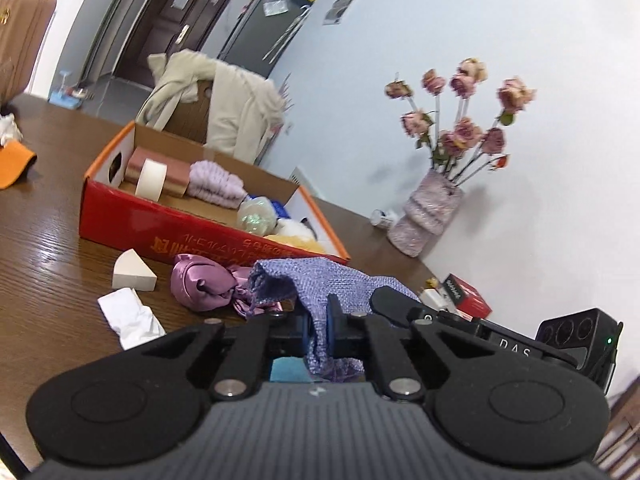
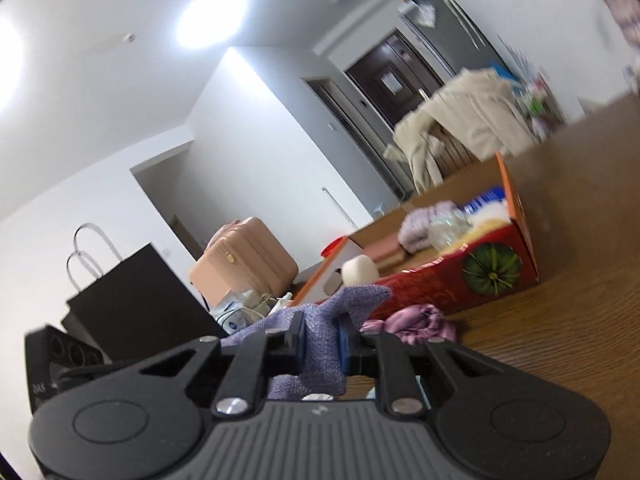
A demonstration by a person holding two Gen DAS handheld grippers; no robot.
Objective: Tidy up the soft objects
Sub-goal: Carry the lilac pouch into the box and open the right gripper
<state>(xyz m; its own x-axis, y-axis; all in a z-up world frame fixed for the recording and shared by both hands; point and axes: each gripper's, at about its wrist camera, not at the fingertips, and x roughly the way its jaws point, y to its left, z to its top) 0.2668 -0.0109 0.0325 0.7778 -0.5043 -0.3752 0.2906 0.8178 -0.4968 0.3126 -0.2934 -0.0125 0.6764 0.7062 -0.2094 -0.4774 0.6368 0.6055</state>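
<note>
Gripping the purple woven cloth (image 1: 320,280), the left gripper (image 1: 318,330) has its jaws clamped on one end, while the right gripper (image 2: 322,344) is closed on the other end (image 2: 320,320). The cloth hangs between both tools above the wooden table (image 1: 52,240). Just beyond it on the table lie a pink satin scrunchie (image 1: 200,284), a crumpled white tissue (image 1: 130,316) and a wedge sponge (image 1: 132,270). Farther back stands the red cardboard box (image 1: 160,228), holding a tape roll (image 1: 150,180) and a lilac knit item (image 1: 214,184). A vase of dried roses (image 1: 430,212) stands near the wall.
</note>
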